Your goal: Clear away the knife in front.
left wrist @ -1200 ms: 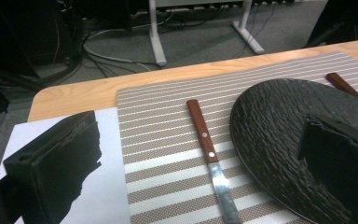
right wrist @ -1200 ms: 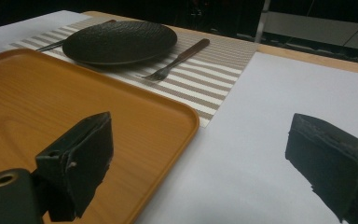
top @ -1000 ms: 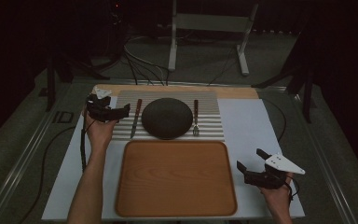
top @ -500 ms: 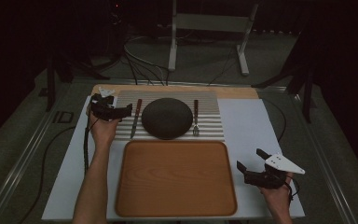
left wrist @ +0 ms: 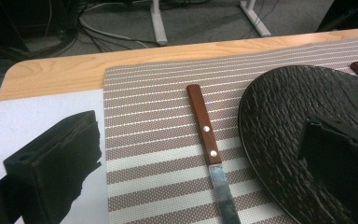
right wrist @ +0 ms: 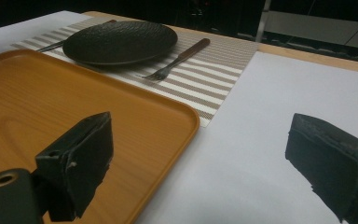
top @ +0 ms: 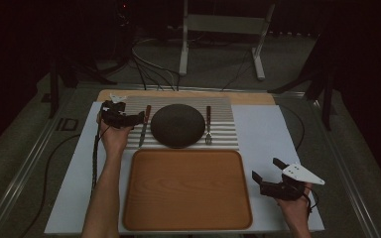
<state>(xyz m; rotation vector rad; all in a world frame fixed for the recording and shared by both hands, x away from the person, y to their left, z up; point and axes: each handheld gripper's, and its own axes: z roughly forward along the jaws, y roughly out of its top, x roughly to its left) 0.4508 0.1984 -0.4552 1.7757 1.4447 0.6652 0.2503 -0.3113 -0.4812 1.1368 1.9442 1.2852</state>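
— Hovering beside the knife (left wrist: 209, 140), the left gripper (top: 129, 120) has its jaws wide apart, holding nothing; the knife lies flat on the striped mat, just left of the plate (top: 177, 125).

— Risk?

— One jaw overhangs the plate rim; lowering so, it could strike and shift the plate. The right gripper (top: 268, 173), open and empty, rests right of the tray (top: 188, 218).

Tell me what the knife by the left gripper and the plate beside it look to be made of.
Knife: the handle looks like reddish-brown wood with two metal rivets, and the blade is plain, dull-shining metal, likely steel. Plate: matte black with a rough, rippled surface, probably glazed stoneware, though a slate-look finish can't be ruled out.
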